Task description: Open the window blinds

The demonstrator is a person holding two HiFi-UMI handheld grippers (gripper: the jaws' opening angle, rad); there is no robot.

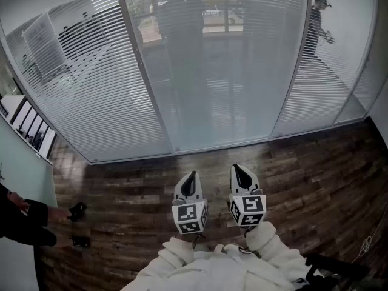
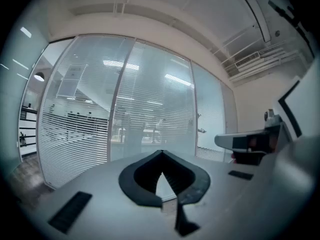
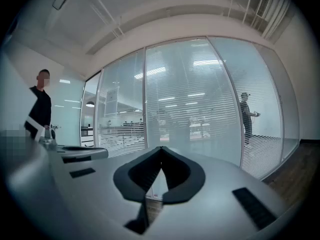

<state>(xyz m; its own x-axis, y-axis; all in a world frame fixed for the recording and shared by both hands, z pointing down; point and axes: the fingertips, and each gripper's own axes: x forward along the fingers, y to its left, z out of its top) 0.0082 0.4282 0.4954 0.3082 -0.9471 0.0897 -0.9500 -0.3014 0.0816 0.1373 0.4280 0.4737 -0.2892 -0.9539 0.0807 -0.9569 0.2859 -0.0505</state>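
Observation:
White slatted window blinds (image 1: 91, 96) hang behind a glass wall of three panels straight ahead; they also fill the left gripper view (image 2: 80, 129) and the right gripper view (image 3: 210, 109). The slats let the room beyond show through. My left gripper (image 1: 193, 174) and right gripper (image 1: 238, 168) are side by side over the wooden floor, short of the glass, pointing at the middle panel. Both are shut with nothing between the jaws, whose tips meet in the left gripper view (image 2: 160, 155) and in the right gripper view (image 3: 161, 150). No cord or wand for the blinds is visible.
A person's dark sleeve and hand (image 1: 30, 220) reach in at the left, and that person (image 3: 41, 104) stands to my left. Another person (image 1: 318, 23) walks beyond the glass. A low shelf (image 1: 27, 126) lines the left wall. Black gear (image 1: 339, 268) lies at the bottom right.

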